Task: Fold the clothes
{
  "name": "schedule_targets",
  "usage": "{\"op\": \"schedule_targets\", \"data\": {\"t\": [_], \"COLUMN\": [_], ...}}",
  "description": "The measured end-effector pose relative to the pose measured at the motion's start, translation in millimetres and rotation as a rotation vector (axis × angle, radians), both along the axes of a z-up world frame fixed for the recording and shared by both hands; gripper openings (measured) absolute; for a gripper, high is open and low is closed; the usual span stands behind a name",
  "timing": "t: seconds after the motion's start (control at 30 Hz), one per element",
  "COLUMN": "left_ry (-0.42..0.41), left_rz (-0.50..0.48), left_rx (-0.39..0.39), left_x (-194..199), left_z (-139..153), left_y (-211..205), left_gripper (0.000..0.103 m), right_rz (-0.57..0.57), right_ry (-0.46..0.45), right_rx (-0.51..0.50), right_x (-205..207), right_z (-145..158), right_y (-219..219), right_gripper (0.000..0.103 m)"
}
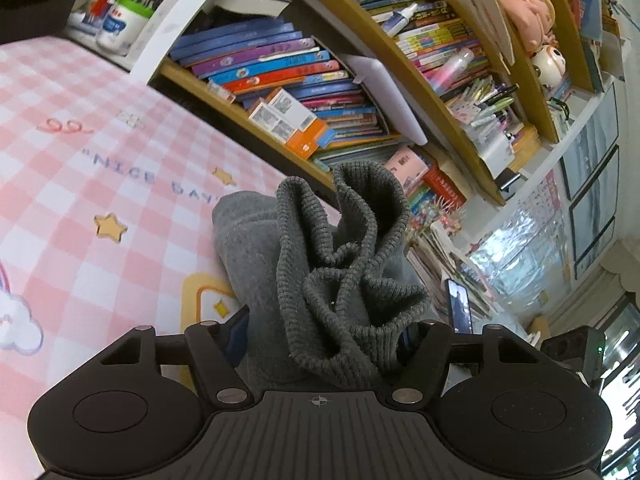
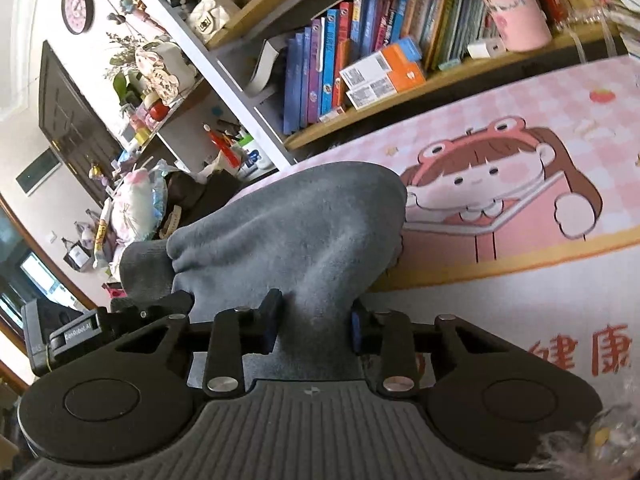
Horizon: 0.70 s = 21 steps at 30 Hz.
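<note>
Pink mat (image 1: 80, 184): one grey garment (image 1: 320, 272), two tools clamping it.

**One garment, two grippers, books beyond counting**

One grey garment (image 1: 320, 264) shows, with one ribbed hem bunched in the left view. Two grippers: the left gripper (image 1: 324, 332) and the right gripper (image 2: 314, 320), each with two jaws closed on the cloth. One pink checked mat (image 1: 100, 152) covers the worktop; it carries one cartoon girl (image 2: 500, 184) and three yellow stars in the left view. At the worktop's far edge stand one orange box (image 2: 400, 68), one pink tumbler (image 2: 508, 4), and one white charger (image 2: 486, 49). One clock (image 2: 77, 8) hangs on the wall. One phone (image 1: 460, 308) shows. The shelved books are too many and too blurred to count.
</note>
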<state>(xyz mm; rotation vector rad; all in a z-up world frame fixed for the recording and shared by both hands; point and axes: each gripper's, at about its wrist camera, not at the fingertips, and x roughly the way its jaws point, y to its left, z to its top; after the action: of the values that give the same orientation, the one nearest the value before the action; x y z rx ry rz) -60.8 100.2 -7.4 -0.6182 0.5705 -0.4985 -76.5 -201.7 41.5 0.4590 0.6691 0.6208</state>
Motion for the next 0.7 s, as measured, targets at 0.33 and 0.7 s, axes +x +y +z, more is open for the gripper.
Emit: {"op": "schedule_targets", "data": {"t": [0.33, 0.7], "left_ry": [-0.035, -0.049], "left_rz": [0.006, 0.005], "left_rx": [-0.008, 0.019], "left_x": [37.9, 109.2], "left_z": [14.8, 24.0], "left_y": [2.0, 0.3], "left_gripper": [0.066, 0.066], "right_rz": [-0.002, -0.031], "right_ry": [-0.084, -0.125], "right_rx": [-0.040, -0.057], "right_x": [38.6, 110.0], "right_z": [23.7, 30.2], "right_y": [8.3, 14.6], "right_gripper": [0.030, 0.030]}}
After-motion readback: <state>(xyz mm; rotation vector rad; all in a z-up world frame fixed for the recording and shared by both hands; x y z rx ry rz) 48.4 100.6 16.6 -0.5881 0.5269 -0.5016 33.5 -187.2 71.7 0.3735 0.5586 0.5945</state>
